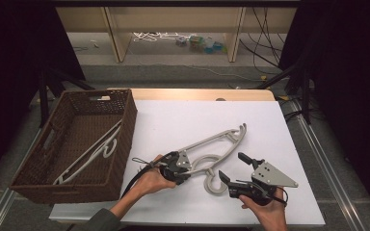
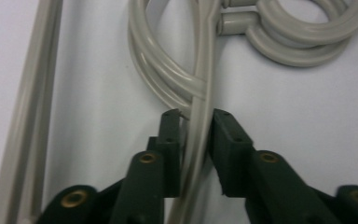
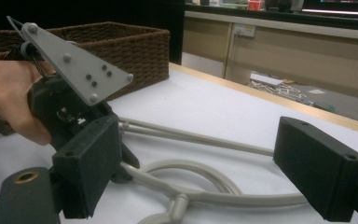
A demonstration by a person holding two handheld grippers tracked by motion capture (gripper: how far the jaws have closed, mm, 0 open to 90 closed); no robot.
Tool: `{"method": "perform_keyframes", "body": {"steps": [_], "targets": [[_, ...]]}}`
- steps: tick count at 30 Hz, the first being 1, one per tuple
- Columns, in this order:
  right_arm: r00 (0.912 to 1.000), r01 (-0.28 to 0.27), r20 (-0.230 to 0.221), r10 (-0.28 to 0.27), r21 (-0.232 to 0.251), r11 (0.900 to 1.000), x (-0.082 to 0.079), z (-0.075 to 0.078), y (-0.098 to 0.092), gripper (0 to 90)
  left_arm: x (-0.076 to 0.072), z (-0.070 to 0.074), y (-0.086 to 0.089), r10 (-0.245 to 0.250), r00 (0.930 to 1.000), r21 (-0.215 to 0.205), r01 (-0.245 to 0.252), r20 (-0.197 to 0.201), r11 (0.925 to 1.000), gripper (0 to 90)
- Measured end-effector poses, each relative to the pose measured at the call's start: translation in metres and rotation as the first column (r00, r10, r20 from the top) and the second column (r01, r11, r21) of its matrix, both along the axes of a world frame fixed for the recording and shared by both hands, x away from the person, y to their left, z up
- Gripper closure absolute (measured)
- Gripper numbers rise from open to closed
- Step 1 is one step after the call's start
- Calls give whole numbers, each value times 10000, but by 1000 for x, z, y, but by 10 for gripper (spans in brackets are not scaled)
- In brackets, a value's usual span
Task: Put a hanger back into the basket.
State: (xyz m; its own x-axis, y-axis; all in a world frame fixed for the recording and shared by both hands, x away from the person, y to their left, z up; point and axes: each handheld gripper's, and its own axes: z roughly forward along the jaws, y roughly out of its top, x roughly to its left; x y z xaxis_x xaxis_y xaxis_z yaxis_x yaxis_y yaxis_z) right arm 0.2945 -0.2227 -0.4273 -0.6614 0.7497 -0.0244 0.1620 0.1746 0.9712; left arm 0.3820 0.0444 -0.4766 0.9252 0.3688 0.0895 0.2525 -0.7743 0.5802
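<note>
The left tongs [image 1: 185, 169] have a black body with a small grey three-cornered plate on top, and a dark cable trails off behind them in a thin loop. Seen from the right gripper view, that plate is fixed with round grey screws and dotted with small dark holes. The left tongs' own jaws are matt black blocks on dark arms, each arm pinned with a brass-coloured rivet and each block marked by tiny screw holes. The right tongs [image 1: 231, 167] are black too, with a larger pale grey triangular plate bearing dark screw dots. A dark olive sleeve [image 1: 96, 222] covers the left forearm
</note>
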Motion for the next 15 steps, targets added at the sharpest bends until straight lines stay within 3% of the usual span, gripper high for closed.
{"method": "perform_keyframes", "body": {"steps": [2, 6, 12, 13, 14, 15], "targets": [[9999, -28, 121, 28, -3, 10000, 0, -1, 0, 159, 0, 0, 0, -113, 9999, 2, 113, 113, 9999, 764], [10000, 11, -50, -11, -24, 10000, -1, 0, 0, 159, -1, 2, 0, -335, 9988, 62, 333, 370, 9994, 776], [10000, -66, -39, 66, 2, 10000, 0, 0, 0, 159, -2, 13, 2, -687, 9968, -233, 697, 416, 9973, 793], [9999, -105, -82, 105, 4, 9999, 0, 0, 0, 159, -3, 14, 0, -559, 9973, -556, 585, 470, 9967, 796], [10000, -74, -19, 74, 93, 9999, 0, -1, 1, 159, -3, 16, 1, -803, 9951, -442, 829, 584, 9956, 802], [10000, -71, -32, 72, 31, 10000, 0, 0, 0, 159, -5, 18, 0, -750, 9956, -601, 784, 561, 9951, 807]]}}
